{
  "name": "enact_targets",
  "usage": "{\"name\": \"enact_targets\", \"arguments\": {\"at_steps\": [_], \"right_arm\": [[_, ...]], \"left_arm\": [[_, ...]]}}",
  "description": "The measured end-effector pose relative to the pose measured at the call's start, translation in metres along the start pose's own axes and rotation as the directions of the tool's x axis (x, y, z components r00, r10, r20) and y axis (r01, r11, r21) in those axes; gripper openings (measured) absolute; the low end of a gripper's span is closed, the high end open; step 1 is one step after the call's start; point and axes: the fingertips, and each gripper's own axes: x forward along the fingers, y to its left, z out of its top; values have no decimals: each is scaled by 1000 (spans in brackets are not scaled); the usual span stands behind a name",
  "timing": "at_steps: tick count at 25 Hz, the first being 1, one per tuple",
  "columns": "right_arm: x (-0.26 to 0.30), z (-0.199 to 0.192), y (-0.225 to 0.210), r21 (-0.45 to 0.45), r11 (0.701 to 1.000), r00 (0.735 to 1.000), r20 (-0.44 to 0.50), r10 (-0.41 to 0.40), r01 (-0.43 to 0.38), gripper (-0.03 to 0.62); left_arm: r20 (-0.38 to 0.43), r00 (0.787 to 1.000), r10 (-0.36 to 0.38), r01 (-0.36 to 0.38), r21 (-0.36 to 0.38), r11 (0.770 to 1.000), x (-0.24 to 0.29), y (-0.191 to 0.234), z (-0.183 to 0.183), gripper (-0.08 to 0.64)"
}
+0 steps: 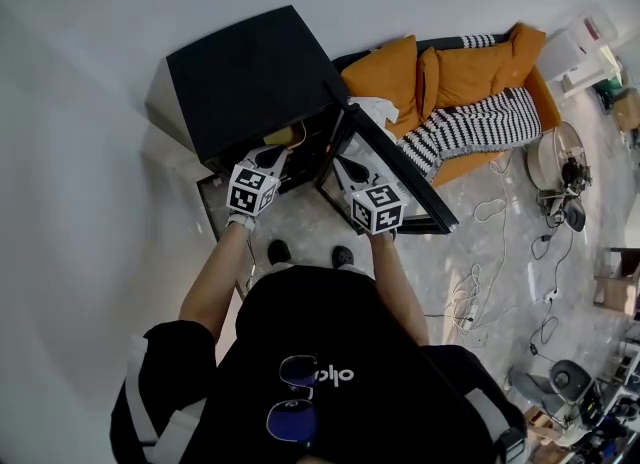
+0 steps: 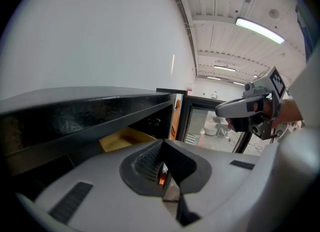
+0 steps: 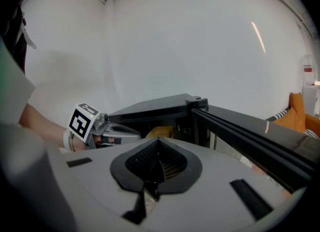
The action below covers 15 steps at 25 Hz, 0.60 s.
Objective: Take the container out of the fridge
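With the door (image 1: pixel 400 180) swung open, the left gripper (image 2: pixel 162 150) and right gripper (image 3: pixel 157 148), both clenched on nothing, hover at the fridge (image 1: pixel 250 77) mouth, apparently poised to reach the yellow container (image 2: pixel 122 139) sitting inside.

The fridge (image 1: pixel 250 77) sits upper middle in the head view, close to the wall (image 1: pixel 80 152) on its left, with its door (image 1: pixel 400 177) swung open out to the right. The container (image 1: pixel 285 136) is inside, just under the fridge's top and near the front opening. The left gripper (image 1: pixel 268 159) is right in front of that opening, and the right gripper (image 1: pixel 350 169) is beside it, between opening and door. The sofa (image 1: pixel 460 72) is behind the door at upper right, and cables (image 1: pixel 490 242) trail over the floor (image 1: pixel 500 182) further right.
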Motion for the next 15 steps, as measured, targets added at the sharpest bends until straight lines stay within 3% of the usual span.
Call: {"name": "enact_targets", "arguments": {"at_steps": [8,9,15], "right_arm": [[10,-15,2,-6,1000,999,-39,20,-20,8],[11,-16,2,-8,1000,999,-42,21,-22,8],[9,-17,-2,-11,1000,998,-52,19,-19,8]], "left_arm": [[-85,996,2,2,47,999,30,7,-17,7],[-96,995,-4,8,49,999,33,8,-18,47],[-159,987,-19,35,95,995,48,4,-29,84]]}}
